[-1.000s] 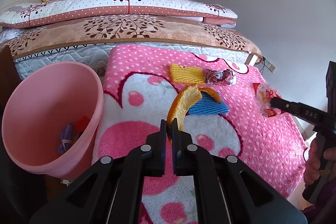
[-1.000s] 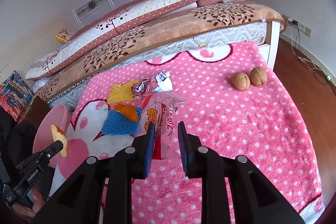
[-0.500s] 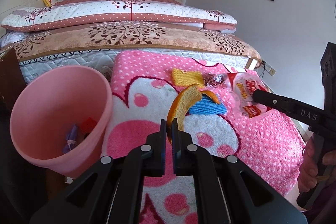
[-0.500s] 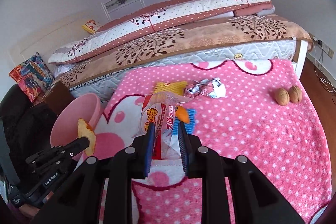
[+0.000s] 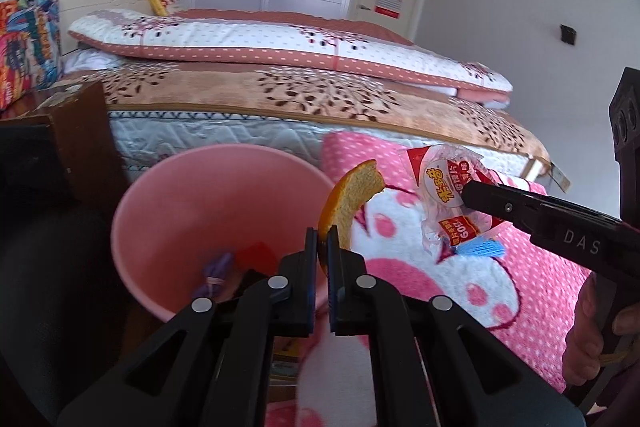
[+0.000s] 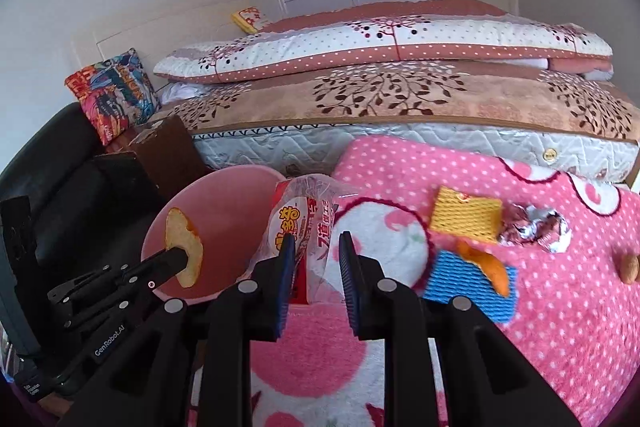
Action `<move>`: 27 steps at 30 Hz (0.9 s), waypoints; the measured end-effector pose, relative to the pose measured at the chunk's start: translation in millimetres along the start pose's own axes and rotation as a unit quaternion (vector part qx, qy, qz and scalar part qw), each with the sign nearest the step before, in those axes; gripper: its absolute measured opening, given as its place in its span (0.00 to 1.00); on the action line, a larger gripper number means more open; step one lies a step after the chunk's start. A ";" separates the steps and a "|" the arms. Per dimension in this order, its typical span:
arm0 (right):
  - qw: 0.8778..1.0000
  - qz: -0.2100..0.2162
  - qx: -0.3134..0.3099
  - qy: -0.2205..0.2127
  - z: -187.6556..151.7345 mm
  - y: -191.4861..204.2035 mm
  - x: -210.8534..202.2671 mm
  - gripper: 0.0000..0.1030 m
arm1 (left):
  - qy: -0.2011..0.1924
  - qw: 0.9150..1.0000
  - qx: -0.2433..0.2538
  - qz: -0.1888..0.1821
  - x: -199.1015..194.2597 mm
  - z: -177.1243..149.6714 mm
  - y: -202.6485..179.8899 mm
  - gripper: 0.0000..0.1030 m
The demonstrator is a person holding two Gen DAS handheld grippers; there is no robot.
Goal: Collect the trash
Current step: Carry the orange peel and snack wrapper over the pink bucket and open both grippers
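1. The left gripper (image 5: 323, 247) is clamped tight on the lower end of an orange peel (image 5: 349, 199). The peel curves up and to the right from the jaws, pith side toward the camera, at the right rim of the pink bin (image 5: 160, 195).
2. The peel looks light and fairly stiff, a bit springy. It holds its curve unsupported, so a pinch at 1 end seems enough. The waxy outer skin could slip if the hold loosens.
3. The right gripper (image 6: 316, 259) is closed on a clear snack wrapper (image 6: 304, 223) with red and yellow print. The wrapper stands up between the pads, just right of the bin and above the near edge of the pink blanket (image 6: 560, 327).
4. The wrapper is likely very light, thin, crinkly and slick. It crumples rather than resists, so a hold on a bunched fold is safer than on a single flat layer.
5. Farther right on the blanket lie a yellow foam net (image 6: 466, 215), a blue foam net (image 6: 468, 287) with a second orange peel (image 6: 486, 265) on it, and a crumpled foil wrapper (image 6: 536, 229). All look soft and light.
6. The bin already holds a purple scrap (image 5: 216, 269) and something red (image 5: 256, 255).
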State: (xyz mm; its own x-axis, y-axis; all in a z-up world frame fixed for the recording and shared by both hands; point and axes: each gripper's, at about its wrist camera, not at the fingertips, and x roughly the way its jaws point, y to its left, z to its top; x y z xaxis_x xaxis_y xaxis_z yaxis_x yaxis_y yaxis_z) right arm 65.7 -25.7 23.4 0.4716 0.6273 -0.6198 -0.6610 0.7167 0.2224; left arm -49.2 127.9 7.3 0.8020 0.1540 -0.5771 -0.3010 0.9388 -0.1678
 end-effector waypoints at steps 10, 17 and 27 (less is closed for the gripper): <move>0.999 0.023 -0.034 0.023 8.3 53.2 47.3 0.21 | 0.010 0.999 -0.042 0.033 0.7 -6.8 47.1 0.04; 0.998 0.019 -0.042 0.039 4.0 64.2 66.8 0.21 | 0.018 0.998 -0.049 0.033 2.9 -11.5 60.1 0.04; 0.998 0.024 -0.037 0.051 -1.8 61.9 78.1 0.21 | 0.039 0.997 -0.059 0.042 17.4 -14.1 67.8 0.04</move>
State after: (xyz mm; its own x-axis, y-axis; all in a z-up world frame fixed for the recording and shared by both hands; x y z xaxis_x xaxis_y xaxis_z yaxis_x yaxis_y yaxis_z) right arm 60.6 67.1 -12.6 0.3799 0.6229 -0.6839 -0.7235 0.6608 0.1999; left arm -62.9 189.9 -25.3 0.7303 0.2014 -0.6528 -0.4272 0.8803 -0.2064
